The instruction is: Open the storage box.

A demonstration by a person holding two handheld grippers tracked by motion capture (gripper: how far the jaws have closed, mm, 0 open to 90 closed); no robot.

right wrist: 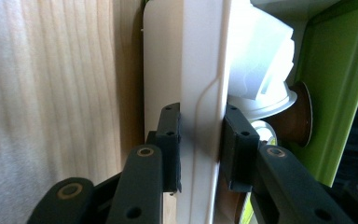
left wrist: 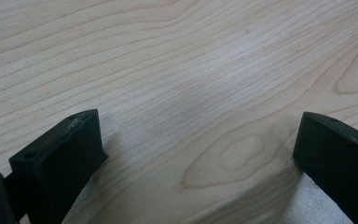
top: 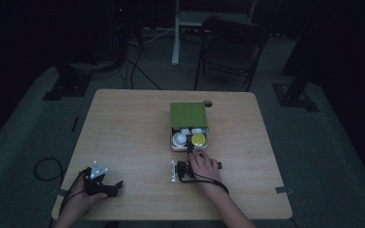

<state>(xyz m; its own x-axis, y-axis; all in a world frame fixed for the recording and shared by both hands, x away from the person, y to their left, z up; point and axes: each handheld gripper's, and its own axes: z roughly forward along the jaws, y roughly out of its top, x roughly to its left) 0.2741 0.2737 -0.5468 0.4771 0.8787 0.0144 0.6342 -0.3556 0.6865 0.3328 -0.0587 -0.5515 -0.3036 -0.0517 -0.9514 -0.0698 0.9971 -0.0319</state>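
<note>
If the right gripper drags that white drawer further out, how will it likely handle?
The white drawer wall looks like stiff, smooth plastic, so the right gripper might slip. Its load, like the yellow-lidded jar, probably adds weight and could shift.

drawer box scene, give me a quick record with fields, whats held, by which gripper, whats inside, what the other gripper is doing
held: front wall of the white drawer
by: right gripper, jaws shut on the wall, one pad outside and one inside
drawer state: pulled partly out of the green box
inside: white containers and a yellow round lid
other gripper: left gripper, jaws wide apart with nothing between them, over bare wooden table
left hand place: near table corner
</note>
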